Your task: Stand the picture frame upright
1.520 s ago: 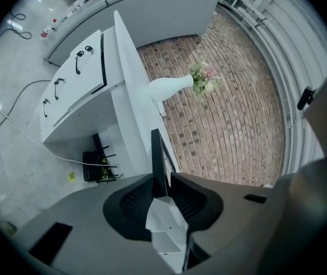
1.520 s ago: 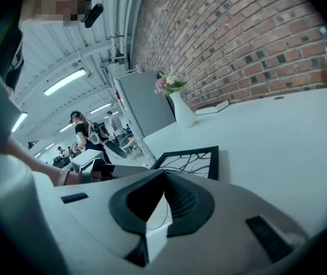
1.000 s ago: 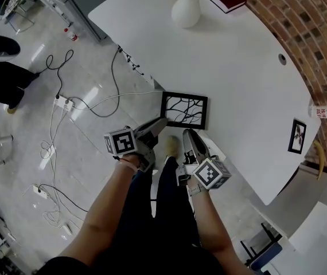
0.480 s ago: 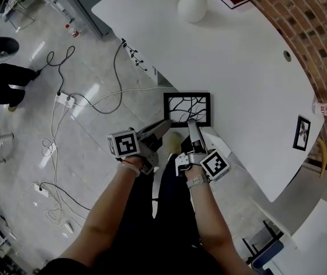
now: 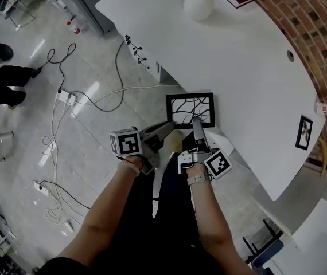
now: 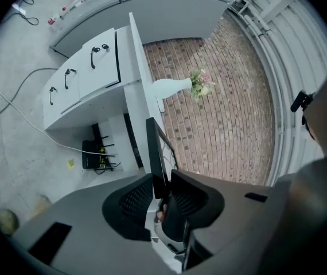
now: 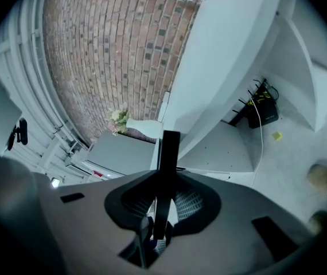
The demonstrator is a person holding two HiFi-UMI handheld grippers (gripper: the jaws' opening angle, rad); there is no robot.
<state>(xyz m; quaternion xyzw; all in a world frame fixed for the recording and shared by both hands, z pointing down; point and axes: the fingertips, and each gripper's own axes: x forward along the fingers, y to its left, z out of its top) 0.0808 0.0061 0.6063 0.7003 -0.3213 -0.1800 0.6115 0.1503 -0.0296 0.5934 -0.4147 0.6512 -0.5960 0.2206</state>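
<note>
Head view, black picture frame, branch-pattern artwork

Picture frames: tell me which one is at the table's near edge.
The big frame with the black branch pattern, right at the table's near edge. The small frame lies far off to the right, by the brick wall.

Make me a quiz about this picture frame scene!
1. True or false: the white vase stands right next to the black picture frame.
2. What is between the jaws of the right gripper? A a cable, B the picture frame's edge, C the vase.
3. Fill in: the wall beside the table is made of ____.
Key: 1 false, it stands at the table's far end. 2 B; those jaws have just been closing on it. 3 brick.
</note>
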